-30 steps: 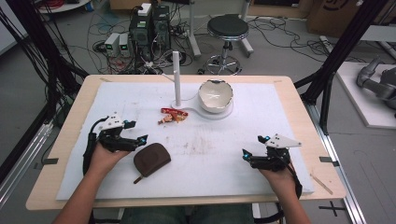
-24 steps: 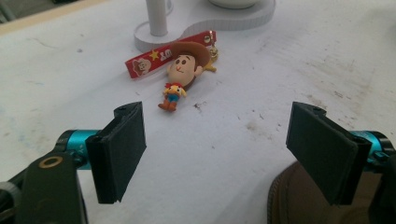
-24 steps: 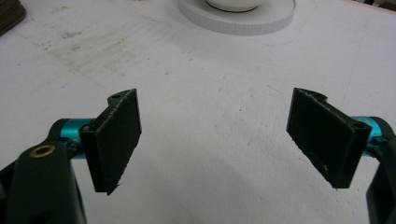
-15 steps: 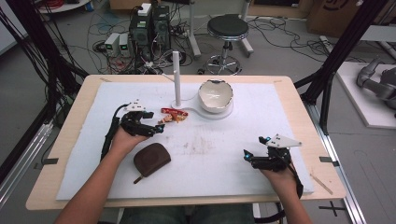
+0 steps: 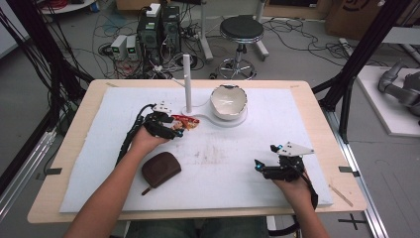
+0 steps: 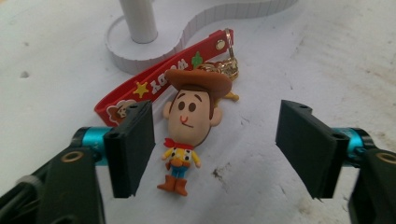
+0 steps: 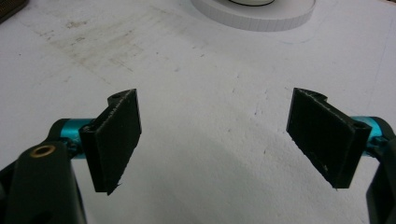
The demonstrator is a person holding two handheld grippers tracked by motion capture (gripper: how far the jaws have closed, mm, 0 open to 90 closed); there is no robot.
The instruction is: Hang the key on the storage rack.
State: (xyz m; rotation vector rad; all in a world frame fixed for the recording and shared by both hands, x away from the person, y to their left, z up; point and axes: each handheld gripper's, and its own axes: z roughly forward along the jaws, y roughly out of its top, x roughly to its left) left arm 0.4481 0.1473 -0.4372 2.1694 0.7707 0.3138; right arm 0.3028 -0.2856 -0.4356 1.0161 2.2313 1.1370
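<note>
A cowboy-figure keychain [image 6: 187,126] with a red strap [image 6: 154,84] and a gold ring lies on the white mat, beside the base of a white post stand [image 5: 187,79]. My left gripper [image 6: 215,144] hovers over it, and its jaws have just been closing; the figure lies between them nearer the left jaw, and neither pad touches it. In the high view the left gripper [image 5: 174,127] sits at the keychain [image 5: 187,122]. My right gripper [image 5: 260,166] rests open at the mat's near right with nothing between its jaws [image 7: 215,140].
A white bowl [image 5: 228,101] sits on the stand's round base at the back centre. A brown pouch [image 5: 160,168] lies near the front left, under my left forearm. The white mat [image 5: 223,183] covers most of the wooden table.
My left hand has travelled from the mat's left side toward the post stand and now sits over the keychain. The right hand has stayed put.
</note>
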